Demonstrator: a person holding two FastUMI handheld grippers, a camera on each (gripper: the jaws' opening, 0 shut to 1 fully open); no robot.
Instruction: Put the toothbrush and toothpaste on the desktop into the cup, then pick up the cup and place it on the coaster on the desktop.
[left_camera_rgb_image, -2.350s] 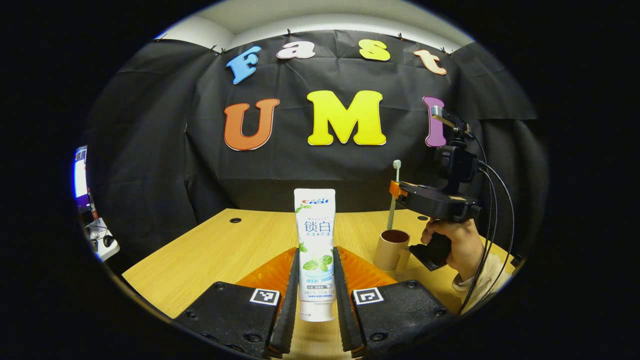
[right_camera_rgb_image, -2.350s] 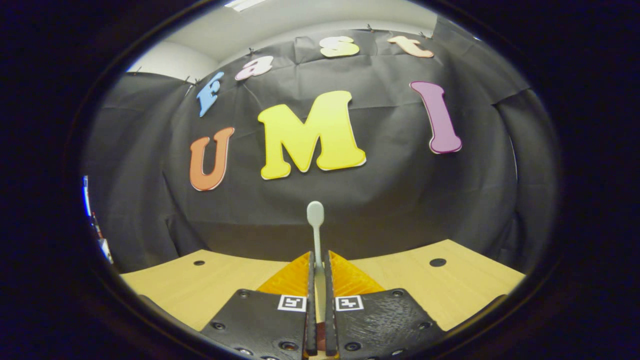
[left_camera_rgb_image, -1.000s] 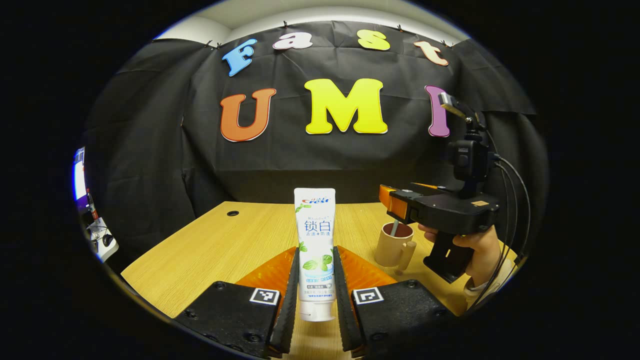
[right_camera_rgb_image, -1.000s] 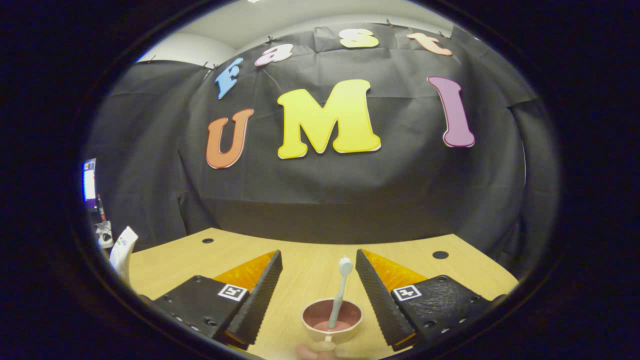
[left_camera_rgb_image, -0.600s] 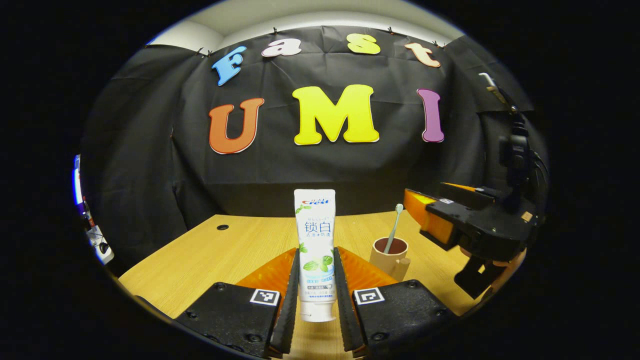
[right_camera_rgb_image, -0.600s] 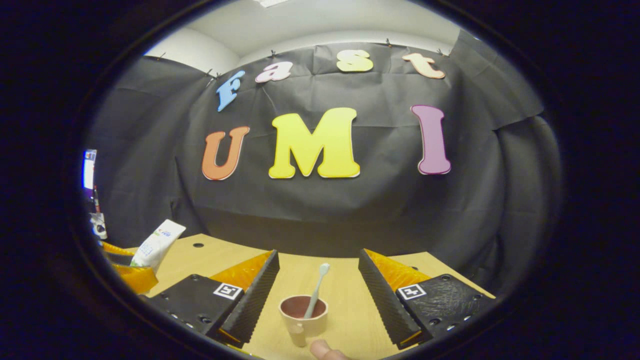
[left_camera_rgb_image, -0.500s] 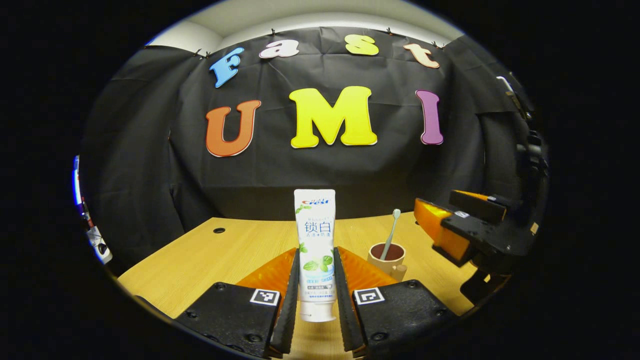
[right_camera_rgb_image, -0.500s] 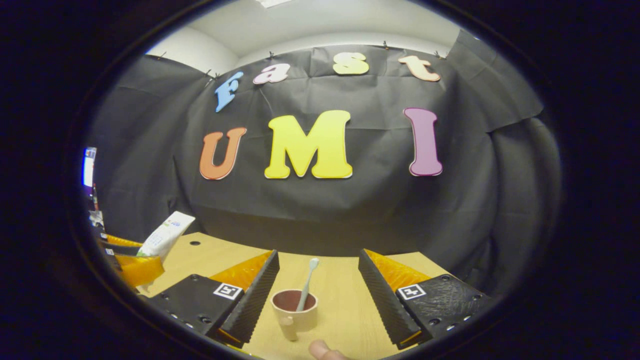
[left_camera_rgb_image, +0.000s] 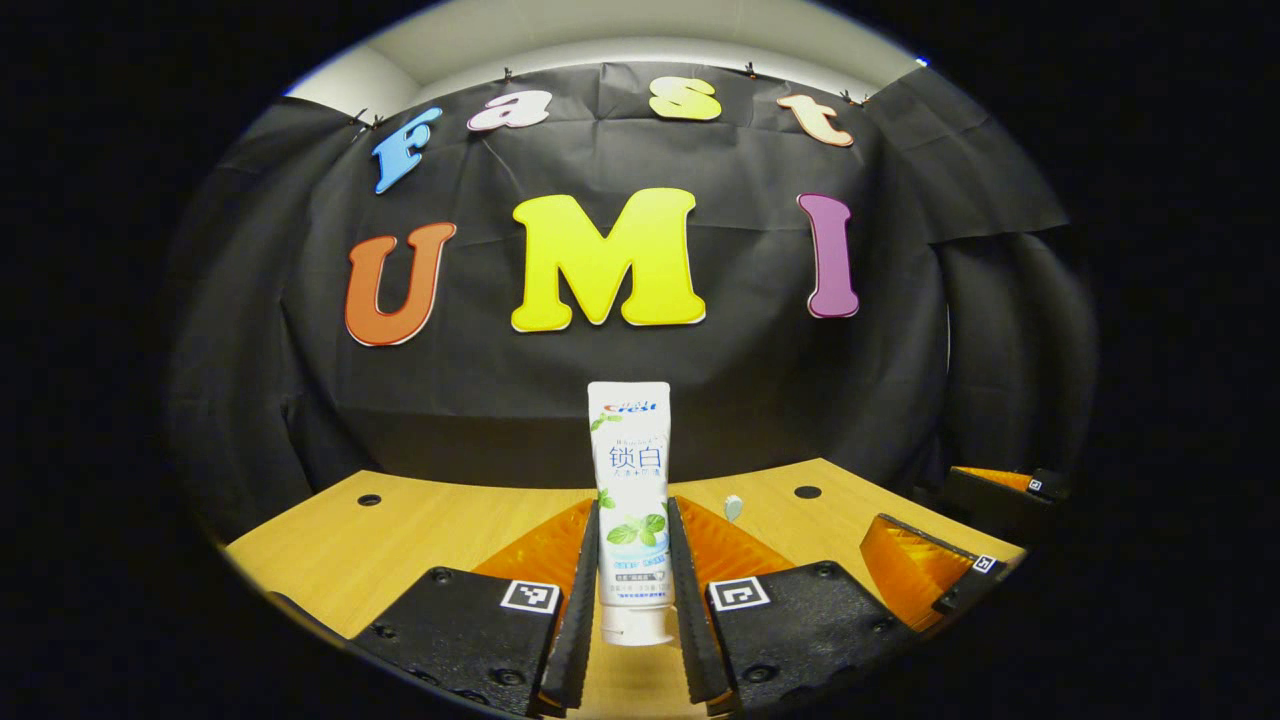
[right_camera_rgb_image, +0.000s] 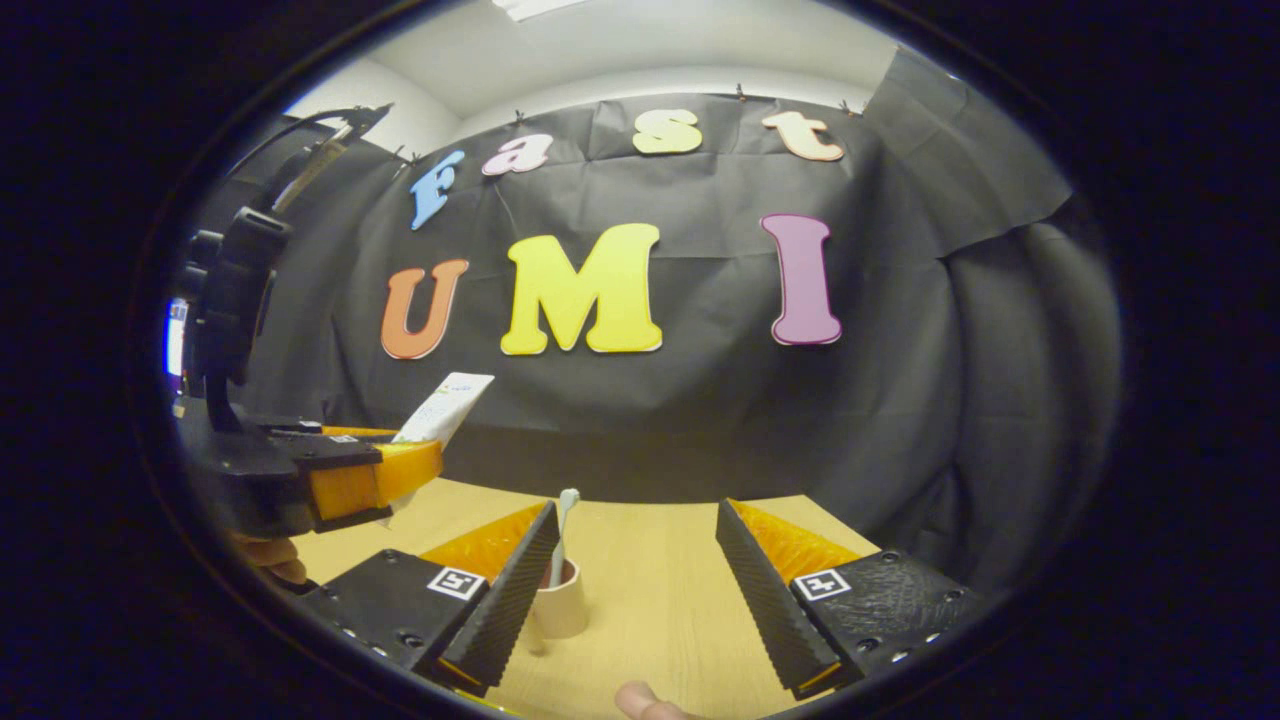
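1. White tube, green leaf print: your left gripper (left_camera_rgb_image: 633, 590) pinches the toothpaste (left_camera_rgb_image: 630, 500) upright, cap down, above the desk (left_camera_rgb_image: 420, 525).
2. Your right gripper (right_camera_rgb_image: 635, 580) hangs spread wide; the cup (right_camera_rgb_image: 560, 610) with the toothbrush (right_camera_rgb_image: 563, 525) stands at its 10 o'clock.
3. The left finger (right_camera_rgb_image: 505, 600) hides part of the cup. No coaster is visible to me.

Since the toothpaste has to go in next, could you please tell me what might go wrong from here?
1. The toothbrush already stands in the small cup; the toothpaste, clamped in the left hand-held gripper, could catch on it.
2. The cup looks light, so a nudge might tip it.
3. The open right hand-held gripper sits close beside the cup and could get bumped.
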